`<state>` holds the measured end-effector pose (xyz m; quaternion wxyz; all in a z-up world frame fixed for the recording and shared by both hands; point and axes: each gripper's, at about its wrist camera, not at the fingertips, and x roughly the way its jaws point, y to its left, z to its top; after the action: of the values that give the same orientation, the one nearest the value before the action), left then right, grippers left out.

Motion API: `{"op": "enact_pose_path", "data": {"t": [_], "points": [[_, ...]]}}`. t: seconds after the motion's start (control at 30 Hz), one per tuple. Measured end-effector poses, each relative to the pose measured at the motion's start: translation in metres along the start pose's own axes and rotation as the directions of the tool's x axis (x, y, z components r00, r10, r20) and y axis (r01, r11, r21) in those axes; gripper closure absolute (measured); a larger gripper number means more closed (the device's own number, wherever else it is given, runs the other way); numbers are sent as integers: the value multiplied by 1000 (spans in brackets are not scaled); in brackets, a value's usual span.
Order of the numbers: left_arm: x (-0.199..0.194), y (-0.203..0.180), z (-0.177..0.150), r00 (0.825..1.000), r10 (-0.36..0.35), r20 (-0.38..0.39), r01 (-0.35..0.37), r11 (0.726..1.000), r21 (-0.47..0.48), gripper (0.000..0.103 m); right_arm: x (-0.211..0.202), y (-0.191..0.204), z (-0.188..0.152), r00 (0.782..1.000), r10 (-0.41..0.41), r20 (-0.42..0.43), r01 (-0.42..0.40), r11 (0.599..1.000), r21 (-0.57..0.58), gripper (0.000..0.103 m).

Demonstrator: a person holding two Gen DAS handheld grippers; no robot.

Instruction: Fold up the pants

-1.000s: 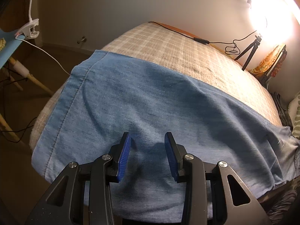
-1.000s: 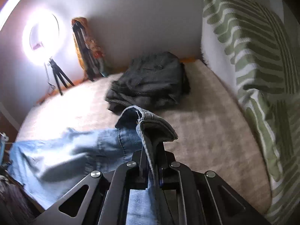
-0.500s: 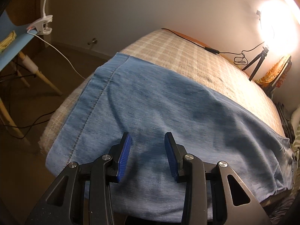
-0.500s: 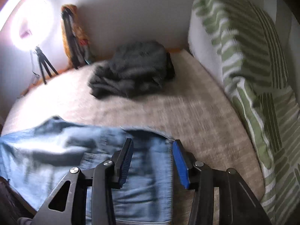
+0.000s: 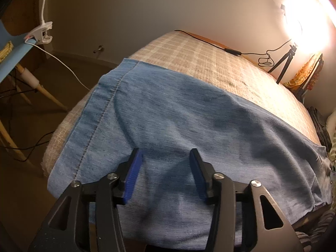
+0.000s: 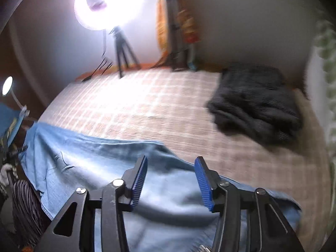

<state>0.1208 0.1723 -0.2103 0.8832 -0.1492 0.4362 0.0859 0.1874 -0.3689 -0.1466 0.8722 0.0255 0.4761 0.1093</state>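
Lying flat under both open grippers (image 5: 164, 157) (image 6: 171, 166): pants (image 5: 189, 126).

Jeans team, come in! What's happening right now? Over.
Left gripper open, right gripper open, both above jeans. Jeans flat on bed. Dark clothes pile well clear.

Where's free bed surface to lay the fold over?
Bare checked bedspread runs from the jeans back to the tripod and right to the dark clothes pile. Crowded: that pile's corner, and the near edge under the jeans. Both grippers open.
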Motion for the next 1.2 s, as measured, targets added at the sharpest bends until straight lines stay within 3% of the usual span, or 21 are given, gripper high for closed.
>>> {"op": "enact_pose_path", "data": {"t": [0.2,0.33,0.37,0.43,0.47,0.53,0.63,0.8,0.87,0.9,0.93,1.2], "points": [[4,-11,2,1000,26,-17,-25,998,52,43,56,21,14,992,56,-109,-63,996,-61,40],[4,-11,2,999,28,-20,-27,998,64,43,87,26,21,986,65,-151,-75,995,-62,41],[4,-11,2,999,28,-20,-27,998,62,43,92,26,22,986,71,-153,-81,995,-58,43],[3,-11,2,999,29,-19,-27,998,63,43,96,30,25,984,92,-154,-101,993,-53,78],[3,-12,2,999,29,-19,-28,998,63,43,97,33,26,982,102,-160,-113,992,-58,82],[3,-12,2,999,29,-19,-28,998,64,43,96,45,26,982,101,-159,-119,987,-109,102],[3,-12,2,999,28,-17,-27,998,62,43,90,61,26,987,64,-150,-93,977,-194,103],[2,-10,1,1000,20,-13,-19,998,53,43,75,63,38,991,86,-104,-105,975,-197,103],[1,-9,1,1000,18,-12,-17,999,52,43,73,55,41,992,78,-101,-94,981,-168,96],[1,-9,1,1000,18,-12,-17,999,52,43,73,50,42,992,65,-109,-81,985,-150,66],[1,-9,0,1000,19,-12,-18,998,53,43,73,44,42,992,65,-110,-79,989,-126,43],[-6,-7,-3,999,33,15,-34,999,31,43,93,16,29,978,52,-201,-66,996,-60,40]]}}
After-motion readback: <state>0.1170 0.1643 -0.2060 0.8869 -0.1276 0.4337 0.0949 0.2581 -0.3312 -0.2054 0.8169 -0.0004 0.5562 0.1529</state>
